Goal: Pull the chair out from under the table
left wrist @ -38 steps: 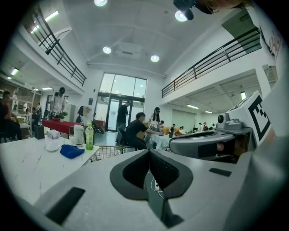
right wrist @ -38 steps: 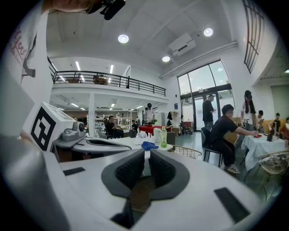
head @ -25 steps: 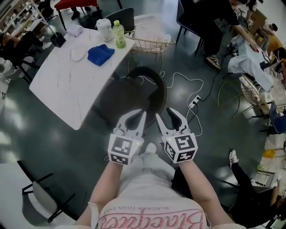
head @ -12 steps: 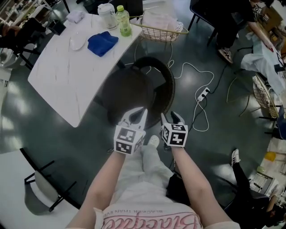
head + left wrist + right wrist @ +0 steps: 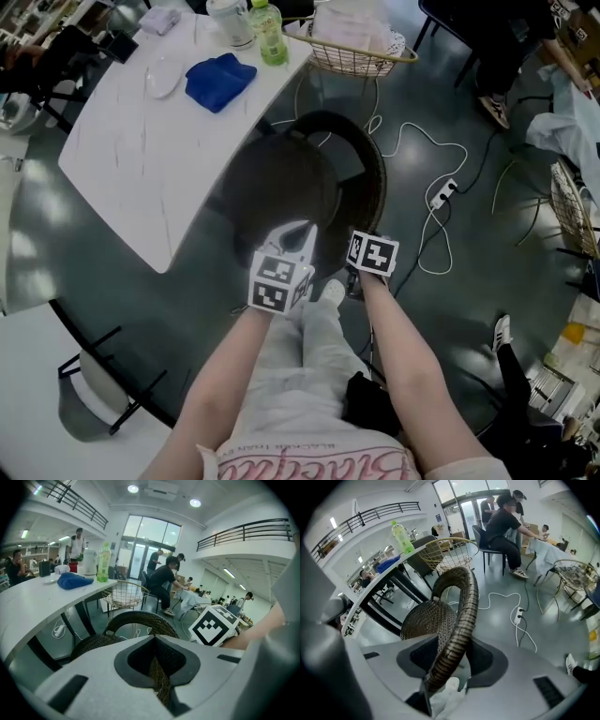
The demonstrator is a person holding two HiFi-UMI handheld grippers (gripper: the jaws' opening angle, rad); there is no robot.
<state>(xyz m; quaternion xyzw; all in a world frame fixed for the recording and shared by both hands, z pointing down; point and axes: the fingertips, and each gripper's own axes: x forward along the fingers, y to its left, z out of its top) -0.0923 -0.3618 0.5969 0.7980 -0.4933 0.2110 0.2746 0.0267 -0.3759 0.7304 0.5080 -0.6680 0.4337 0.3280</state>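
The dark woven round chair stands with its seat partly under the white table. Its curved back rim faces me. My left gripper hovers over the near edge of the seat with its tips together; in the left gripper view only woven cane shows through the hole behind the jaws. My right gripper points steeply down at the back rim. In the right gripper view the rim runs between its jaws, which are opening with room on both sides.
On the table lie a blue cloth, a green bottle and a jug. A wire basket chair stands behind. White cables and a power strip cross the floor at right. My shoe is beside the chair.
Both grippers have sunk toward the chair's near rim. The right one has tipped from nearly level to steeply down, and the rim now lies between its jaws.
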